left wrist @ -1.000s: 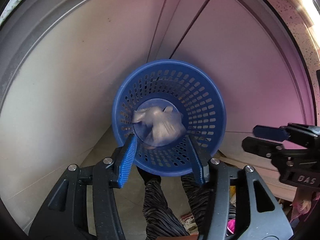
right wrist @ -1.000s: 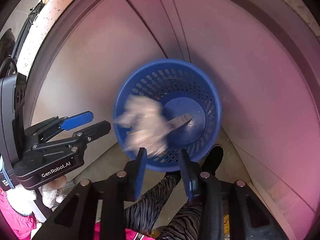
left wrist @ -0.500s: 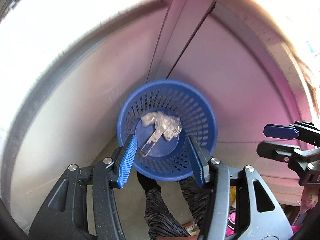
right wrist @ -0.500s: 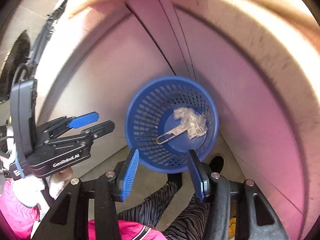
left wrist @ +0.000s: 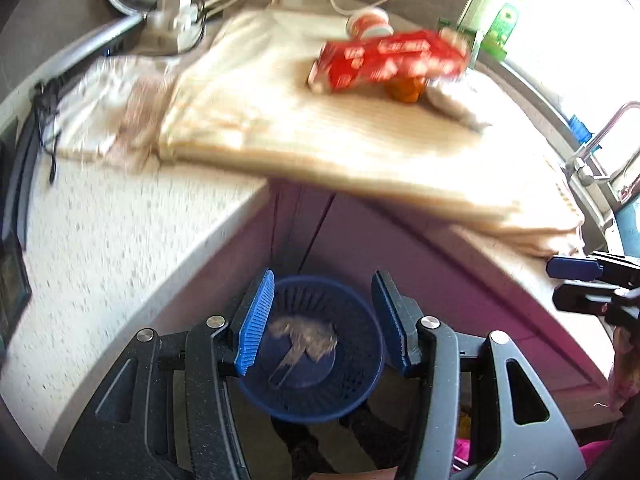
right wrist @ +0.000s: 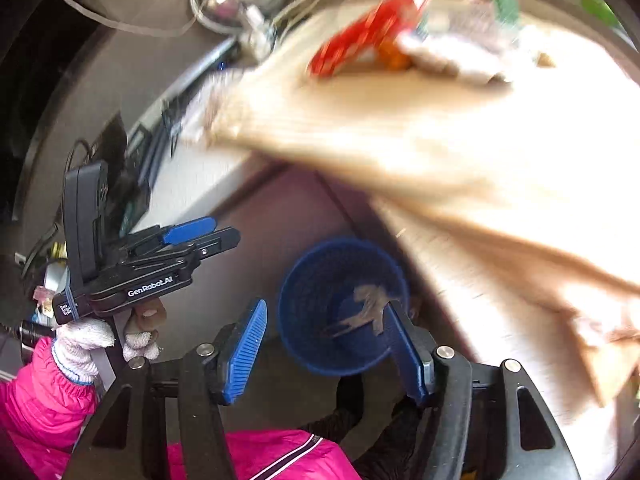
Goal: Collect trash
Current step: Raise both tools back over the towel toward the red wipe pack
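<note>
Blue perforated plastic basket [left wrist: 308,376] on the floor, tucked against the pink cabinet front [left wrist: 440,280] below the worktop [left wrist: 120,240], likely so that trash can be dropped straight in. Crumpled clear wrapper [left wrist: 304,332] and a thin flat strip lying on the basket's solid bottom. Above the basket, on a ribbed beige mat [left wrist: 320,136]: a red carton [left wrist: 384,64], an orange lump and a pale crumpled wad beside it, blurred, probably the next trash. Left tongs [left wrist: 324,320] half open over the basket, nothing between the ridged blue pads. Right tongs [right wrist: 324,348] opening, equally empty, framing the basket [right wrist: 340,304].
</note>
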Motion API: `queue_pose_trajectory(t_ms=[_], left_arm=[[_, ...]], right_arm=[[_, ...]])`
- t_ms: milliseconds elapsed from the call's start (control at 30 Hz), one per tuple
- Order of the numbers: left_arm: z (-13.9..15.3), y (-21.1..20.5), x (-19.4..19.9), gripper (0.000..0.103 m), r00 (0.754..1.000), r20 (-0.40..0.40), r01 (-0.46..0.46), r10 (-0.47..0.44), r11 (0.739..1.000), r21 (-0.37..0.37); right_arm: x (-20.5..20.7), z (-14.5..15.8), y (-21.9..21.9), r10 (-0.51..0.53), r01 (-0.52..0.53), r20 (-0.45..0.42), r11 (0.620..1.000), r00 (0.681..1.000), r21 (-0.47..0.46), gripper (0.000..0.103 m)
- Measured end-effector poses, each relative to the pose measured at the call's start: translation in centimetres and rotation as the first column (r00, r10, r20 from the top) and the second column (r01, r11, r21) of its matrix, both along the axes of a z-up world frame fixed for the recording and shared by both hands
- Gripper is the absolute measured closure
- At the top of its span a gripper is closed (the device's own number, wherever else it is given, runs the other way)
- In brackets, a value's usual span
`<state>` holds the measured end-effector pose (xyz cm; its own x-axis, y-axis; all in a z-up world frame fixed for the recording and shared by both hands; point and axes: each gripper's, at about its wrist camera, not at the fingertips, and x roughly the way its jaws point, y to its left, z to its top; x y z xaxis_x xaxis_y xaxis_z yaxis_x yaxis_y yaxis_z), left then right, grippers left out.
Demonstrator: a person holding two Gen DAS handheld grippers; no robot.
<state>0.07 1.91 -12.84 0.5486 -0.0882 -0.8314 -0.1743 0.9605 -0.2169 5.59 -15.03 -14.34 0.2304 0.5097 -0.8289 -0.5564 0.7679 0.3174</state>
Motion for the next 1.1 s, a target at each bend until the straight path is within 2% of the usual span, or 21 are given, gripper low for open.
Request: queue_pose_trajectory(t_ms=[267,333,467,600,800,1100], left_arm=[[4.3,-2.4,4.5,0.050,0.997,0.053,0.055,-0.060,0.994,0.092],[5.0,-3.1,5.7,0.043,0.995,0.068,0.071,-0.078,0.992,0.108],[5.8,-4.7,8.1,0.040,0.990,0.088,0.098,-0.114,0.980,0.174],[5.5,-5.7,10.8,0.040,0.988,0.068,0.114,-0.135,0.960,0.255],[4.8,-6.9,14.2,0.040,0.984,0.037,0.151,-0.172,0.934,0.324],[2.3,-7.5,18.5,0.040,0.980,-0.030,0.191,-0.195,0.902,0.388]], right_arm=[[3.8,5.7,-5.1,-0.091,0.086,0.153,0.996,0.984,0.034,0.028],[4.9,6.6,-6.0,-0.109,0.103,0.168,0.994,0.980,0.044,0.024],[7.0,7.8,-7.6,-0.134,0.125,0.188,0.990,0.973,0.062,0.021],[8.8,8.4,-8.2,-0.142,0.131,0.205,0.989,0.969,0.063,0.019],[11.5,9.0,-8.9,-0.135,0.126,0.236,0.991,0.962,0.053,0.019],[16.9,9.3,-7.9,-0.118,0.114,0.264,0.993,0.957,0.031,0.018]])
